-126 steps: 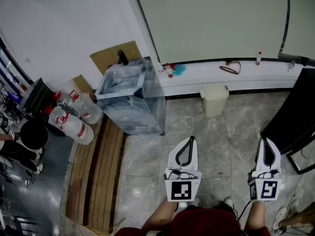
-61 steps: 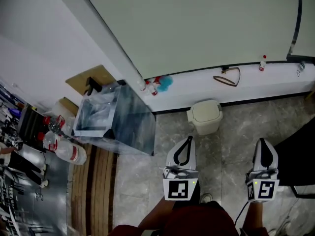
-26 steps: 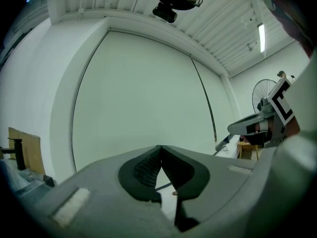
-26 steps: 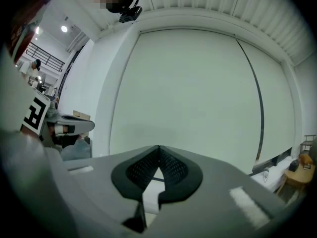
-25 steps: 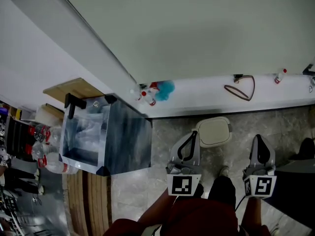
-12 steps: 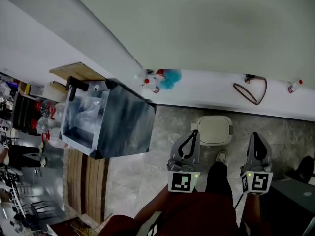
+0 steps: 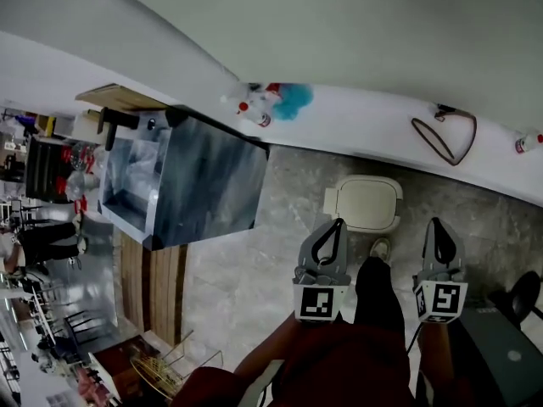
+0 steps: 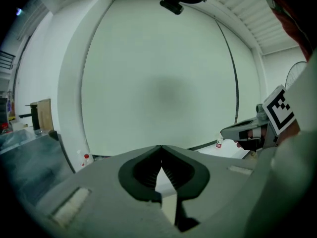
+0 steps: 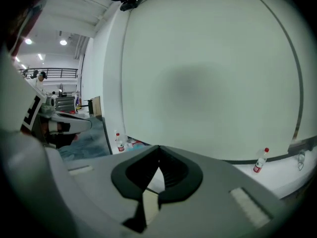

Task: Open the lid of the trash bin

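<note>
A small cream trash bin (image 7: 366,203) stands on the marble floor by the white ledge, its lid down. My left gripper (image 7: 338,224) hangs just in front of the bin's near left corner, jaws shut and empty. To the right of the bin my right gripper (image 7: 435,224) is shut too, with nothing in it. In the left gripper view the left gripper (image 8: 161,147) points at the pale wall, and the bin shows only as a pale sliver between the jaws. The right gripper (image 9: 158,148) faces the same wall in the right gripper view.
A large clear plastic box (image 7: 182,186) on a wooden platform (image 7: 153,299) stands to the left. On the white ledge (image 7: 365,134) lie small bottles (image 7: 249,108), a blue object (image 7: 293,100) and a brown loop (image 7: 448,138). My shoe (image 7: 379,248) is near the bin. A dark object (image 7: 501,354) sits right.
Over the earlier frames I walked up to the bin. Both grippers sank and came closer to it, staying shut; the bin now lies just ahead of the left gripper.
</note>
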